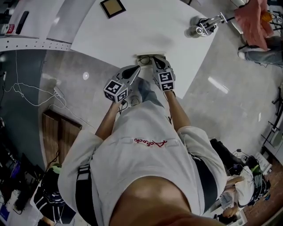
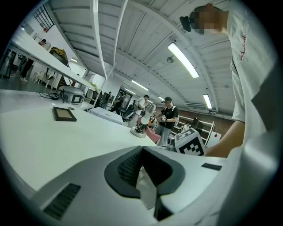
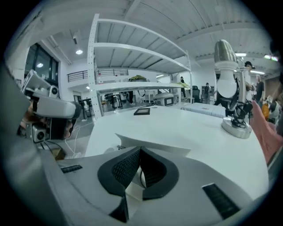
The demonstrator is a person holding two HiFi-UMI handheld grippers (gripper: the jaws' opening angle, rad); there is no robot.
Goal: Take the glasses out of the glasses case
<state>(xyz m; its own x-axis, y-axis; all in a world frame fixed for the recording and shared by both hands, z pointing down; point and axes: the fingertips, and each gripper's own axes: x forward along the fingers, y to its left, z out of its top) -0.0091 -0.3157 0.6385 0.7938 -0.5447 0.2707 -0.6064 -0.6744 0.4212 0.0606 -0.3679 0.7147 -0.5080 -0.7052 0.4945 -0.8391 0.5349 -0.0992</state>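
Jaw tips of the left gripper meet in a closed point, with only a pale sliver showing in the gap behind the pads. The right gripper is closed the same way, its dark ribbed pads touching at the front. In the head view both tools are held low against the person's body, side by side and angled inward, so their noses converge at the near edge of the white table.

The glasses case lies right there on that edge, between and just ahead of the two noses. In the right gripper view it shows as a flat pale slab directly beyond the closed tips. Whether either tip pinches its rim cannot be told, and the glasses themselves cannot be made out.

Farther across the table, a small dark-framed square sits well apart, and a metal stand stands off to the right.
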